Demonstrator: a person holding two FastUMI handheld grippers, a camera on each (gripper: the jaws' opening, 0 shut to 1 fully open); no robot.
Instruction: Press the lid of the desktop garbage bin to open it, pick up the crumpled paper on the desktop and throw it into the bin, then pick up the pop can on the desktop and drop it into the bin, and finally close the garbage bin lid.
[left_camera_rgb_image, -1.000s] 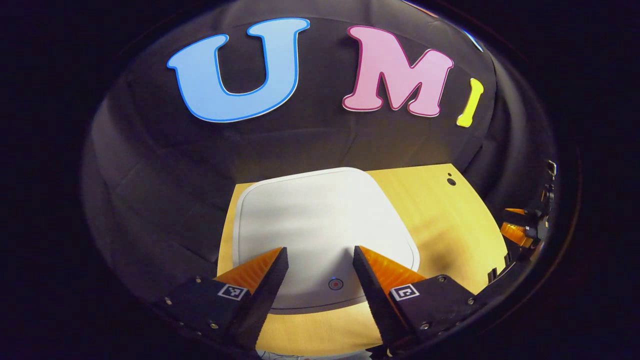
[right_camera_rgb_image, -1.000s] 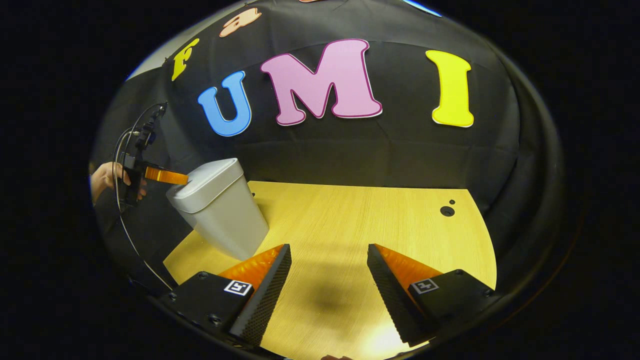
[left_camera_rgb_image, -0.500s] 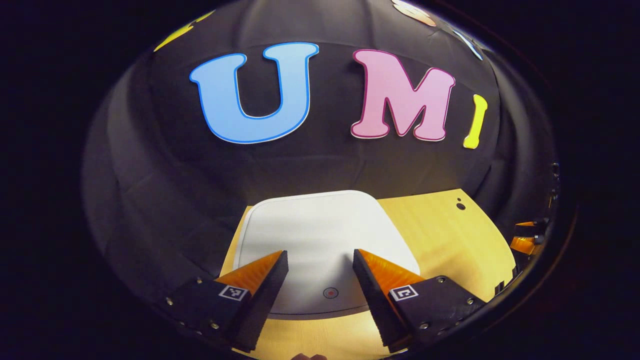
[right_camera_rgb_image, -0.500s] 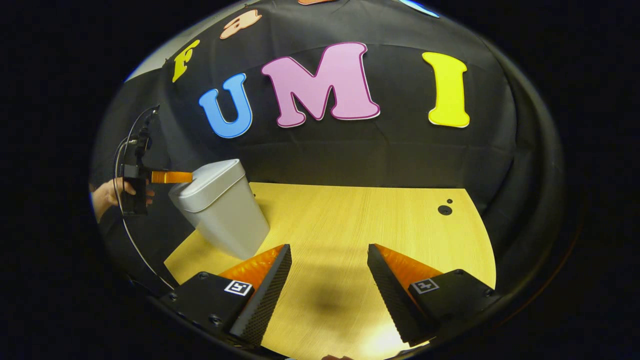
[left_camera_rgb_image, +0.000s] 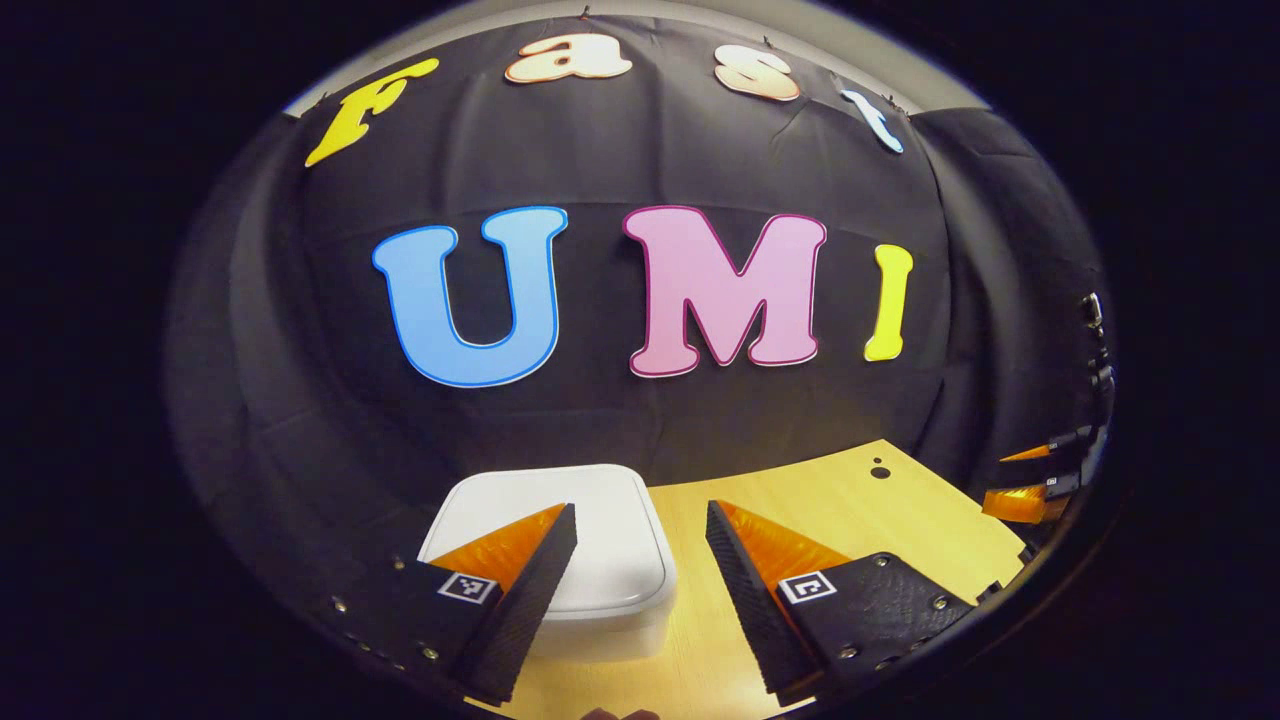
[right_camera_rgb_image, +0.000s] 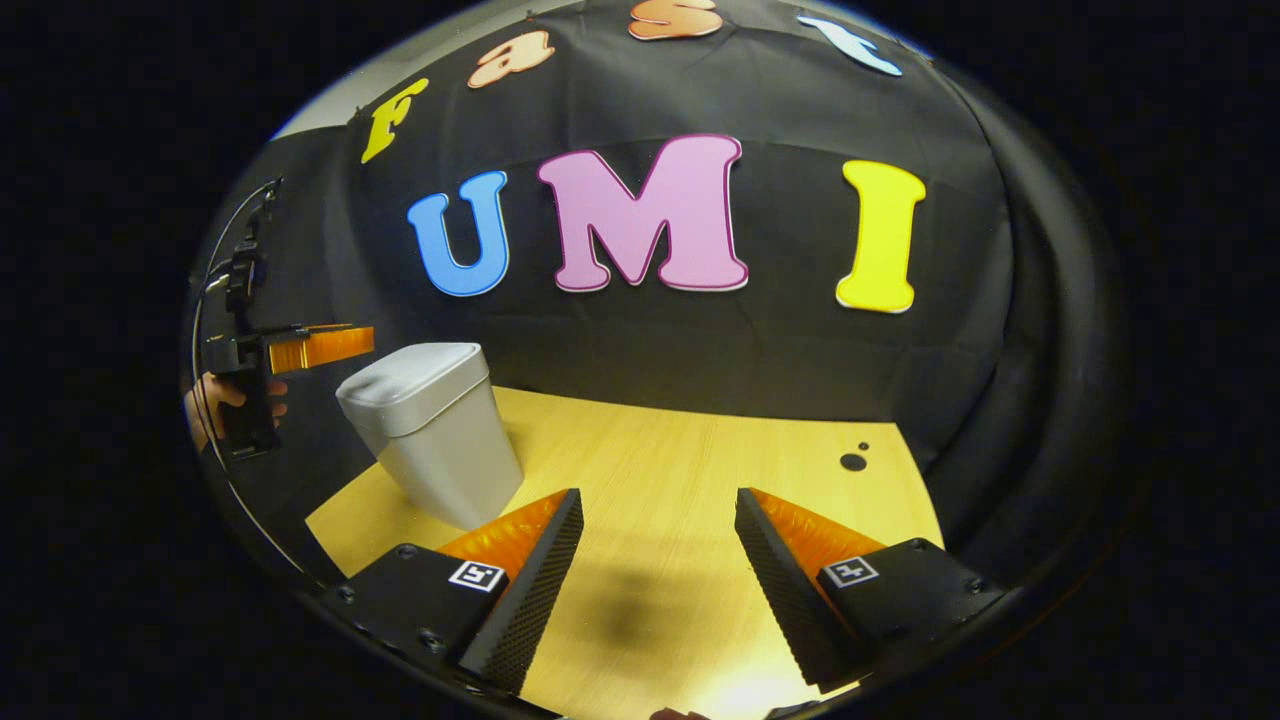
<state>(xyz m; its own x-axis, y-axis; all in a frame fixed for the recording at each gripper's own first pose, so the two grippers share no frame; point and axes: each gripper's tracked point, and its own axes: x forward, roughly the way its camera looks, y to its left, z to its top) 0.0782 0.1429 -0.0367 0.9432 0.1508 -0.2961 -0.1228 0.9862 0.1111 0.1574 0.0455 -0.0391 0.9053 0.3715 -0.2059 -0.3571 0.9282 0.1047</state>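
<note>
1. as the lid (right_camera_rgb_image: 410, 375) lies flat and shut on the garbage bin (right_camera_rgb_image: 440, 450), the step in hand is judged to be a lid step. whether it is the opening press or the final closing cannot be told from the lid alone.
2. in the right gripper view the bin is seen at 8 o'clock, upright on the table (right_camera_rgb_image: 700, 480), near the table's far left corner. in the left gripper view the bin (left_camera_rgb_image: 600, 635) is seen at 6 to 7 o'clock, low and partly behind that gripper's own finger.
3. the left gripper (left_camera_rgb_image: 640, 507) is released, its jaws held apart with nothing between them. in the right gripper view the left gripper (right_camera_rgb_image: 360, 335) is seen at 9 o'clock, held by a hand (right_camera_rgb_image: 215, 405), above the lid's near-left edge and apart from it.
4. the right gripper (right_camera_rgb_image: 658, 492) is likewise released, its jaws apart over bare table (left_camera_rgb_image: 850, 510) and well apart from the bin. in the left gripper view it (left_camera_rgb_image: 1020, 478) is seen at 4 o'clock.
5. for a good press, one finger should be brought straight down onto the lid's near edge, not pushed in from the side. the bin narrows toward its base and is judged light, so a slanted push could slide or tip it.
6. the right gripper is best kept where it is, clear of the bin, so that the lid's swing is not blocked.
7. the press should be judged done only when the lid is seen either sprung up or seated flush all round.
</note>
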